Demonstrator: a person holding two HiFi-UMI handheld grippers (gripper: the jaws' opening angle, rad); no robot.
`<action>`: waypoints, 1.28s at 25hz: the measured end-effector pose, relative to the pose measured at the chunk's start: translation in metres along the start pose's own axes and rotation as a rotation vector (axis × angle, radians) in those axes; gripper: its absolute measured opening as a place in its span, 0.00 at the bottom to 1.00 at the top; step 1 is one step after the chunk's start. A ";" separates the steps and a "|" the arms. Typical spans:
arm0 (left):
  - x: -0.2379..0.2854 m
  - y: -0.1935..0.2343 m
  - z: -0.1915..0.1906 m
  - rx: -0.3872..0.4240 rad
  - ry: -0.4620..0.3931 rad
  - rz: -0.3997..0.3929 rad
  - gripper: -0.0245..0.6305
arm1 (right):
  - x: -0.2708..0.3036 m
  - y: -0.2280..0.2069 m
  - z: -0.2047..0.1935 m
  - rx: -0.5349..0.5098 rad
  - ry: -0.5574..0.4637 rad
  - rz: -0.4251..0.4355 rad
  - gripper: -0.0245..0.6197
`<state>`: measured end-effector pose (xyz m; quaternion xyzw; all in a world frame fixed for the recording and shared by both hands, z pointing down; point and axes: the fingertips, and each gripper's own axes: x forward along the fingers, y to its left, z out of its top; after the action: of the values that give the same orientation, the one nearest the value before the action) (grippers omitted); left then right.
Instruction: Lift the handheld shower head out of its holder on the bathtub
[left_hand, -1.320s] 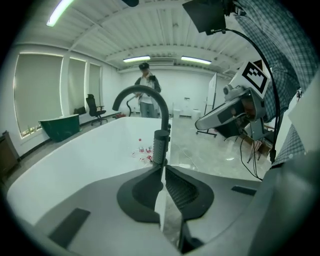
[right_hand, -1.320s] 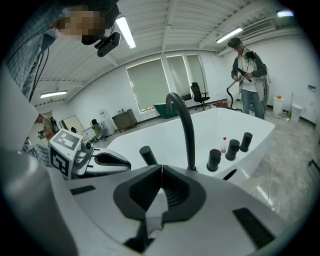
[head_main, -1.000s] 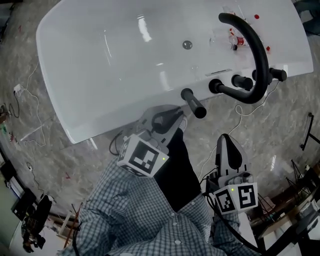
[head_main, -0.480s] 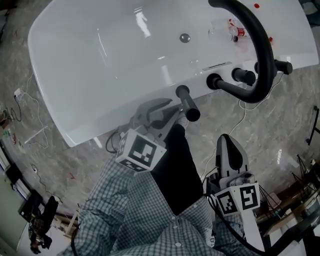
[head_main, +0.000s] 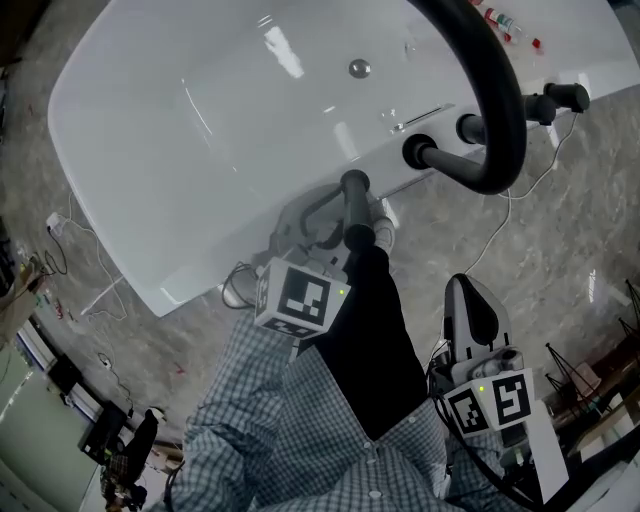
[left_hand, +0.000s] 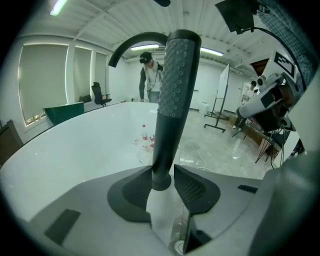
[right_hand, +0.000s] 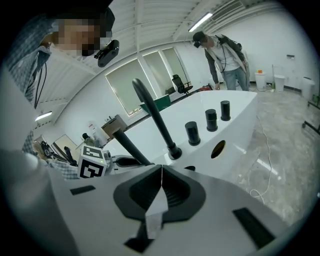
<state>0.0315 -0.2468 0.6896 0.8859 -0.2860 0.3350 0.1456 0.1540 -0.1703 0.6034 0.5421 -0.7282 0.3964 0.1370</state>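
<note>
Black shower head (left_hand: 172, 100) between just-opened left gripper (left_hand: 162, 171).

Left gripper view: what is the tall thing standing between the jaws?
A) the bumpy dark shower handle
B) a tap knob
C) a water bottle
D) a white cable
A: the dark, dimpled shower head handle stands between the left gripper's jaws, which have just been opening and are not clamped on it.

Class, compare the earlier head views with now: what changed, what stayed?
The left gripper came forward to the bathtub rim; its jaws have just been opening and now straddle the shower head without clamping it. The shower head stays unlifted; the right gripper stays shut, empty.
</note>
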 end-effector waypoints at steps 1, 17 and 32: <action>0.003 0.000 0.001 -0.009 0.000 0.007 0.21 | -0.002 -0.003 0.000 0.005 -0.007 -0.008 0.06; 0.033 -0.002 -0.001 0.007 0.036 0.048 0.22 | -0.017 -0.031 -0.019 0.069 -0.031 -0.049 0.06; 0.031 -0.004 -0.003 0.002 0.066 0.059 0.22 | -0.027 -0.033 -0.025 0.082 -0.011 -0.075 0.06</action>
<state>0.0509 -0.2551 0.7124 0.8656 -0.3067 0.3685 0.1440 0.1881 -0.1374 0.6166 0.5763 -0.6911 0.4177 0.1255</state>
